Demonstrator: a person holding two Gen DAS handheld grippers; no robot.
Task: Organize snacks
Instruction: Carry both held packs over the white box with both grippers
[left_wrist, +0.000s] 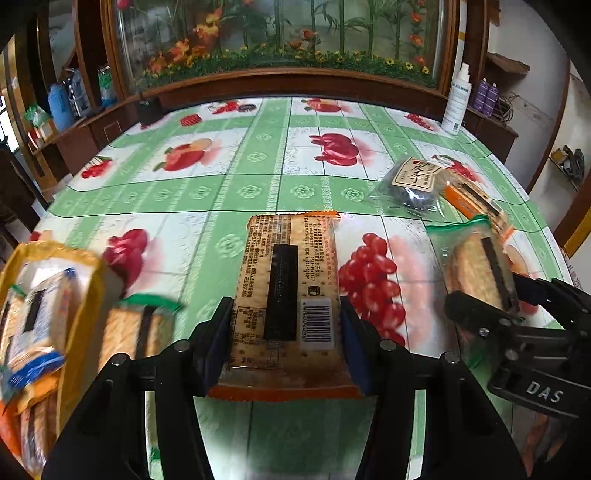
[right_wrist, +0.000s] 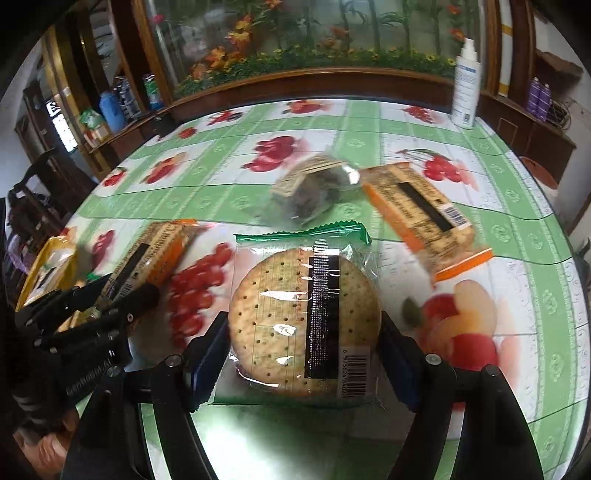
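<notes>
- My left gripper (left_wrist: 284, 325) is clamping an orange-edged cracker pack (left_wrist: 286, 295); its small print is blurring, barcode showing.
- My right gripper (right_wrist: 303, 347) is squeezing a green-edged round cracker pack (right_wrist: 303, 314) above the table (right_wrist: 535, 295).
- A yellow bag (left_wrist: 79, 314) is sitting at left; "DAS" is reading on the other gripper.

orange-edged cracker pack (left_wrist: 286, 295) clamped flat | green-edged round-cracker pack (right_wrist: 304, 317) clamped flat | yellow bag (left_wrist: 79, 317) left, holds packs
</notes>
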